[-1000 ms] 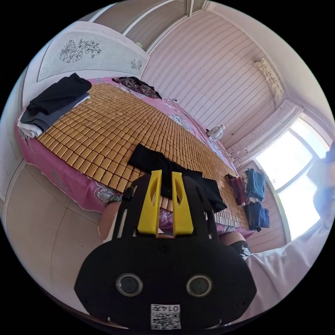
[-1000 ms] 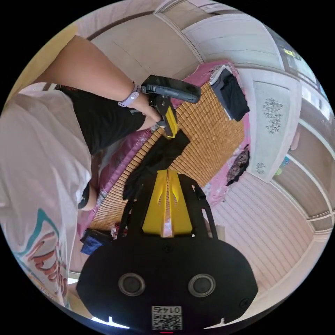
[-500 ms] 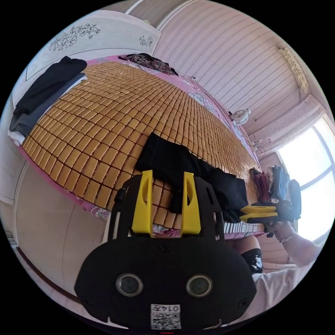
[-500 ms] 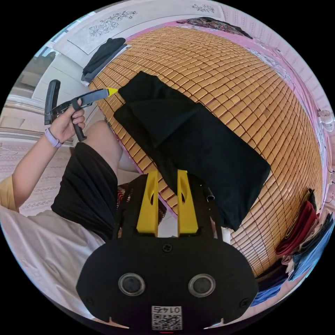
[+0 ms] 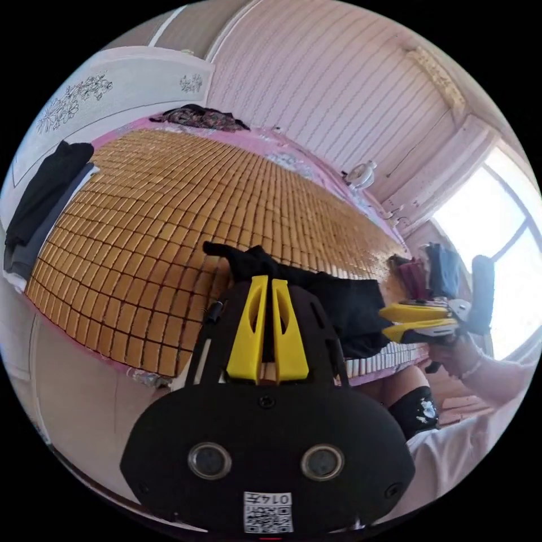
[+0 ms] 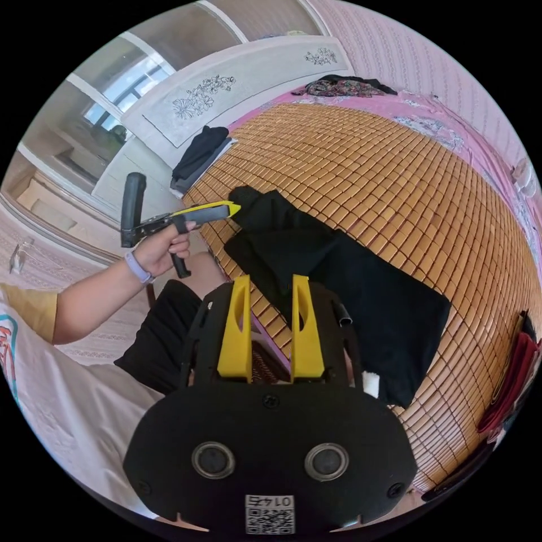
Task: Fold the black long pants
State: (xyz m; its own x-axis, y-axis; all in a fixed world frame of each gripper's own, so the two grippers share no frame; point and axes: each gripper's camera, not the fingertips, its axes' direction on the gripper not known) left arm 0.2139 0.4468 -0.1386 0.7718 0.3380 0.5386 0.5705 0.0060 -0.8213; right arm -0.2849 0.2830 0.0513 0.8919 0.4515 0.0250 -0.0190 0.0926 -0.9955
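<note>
The left gripper is pinching the raised end of the black long pants, its jaws pressed together on the cloth. The pants are lying on the bamboo mat near the bed's edge, their long axis running from those jaws toward the right gripper. That one is hovering just short of the near side, jaws apart and holding nothing, so the left is nearer.

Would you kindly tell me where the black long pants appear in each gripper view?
Left gripper view: black long pants just beyond the left gripper, centre-right.
Right gripper view: pants at centre, past the right gripper.
Shared landmark: folded dark clothes stack by the headboard.
</note>
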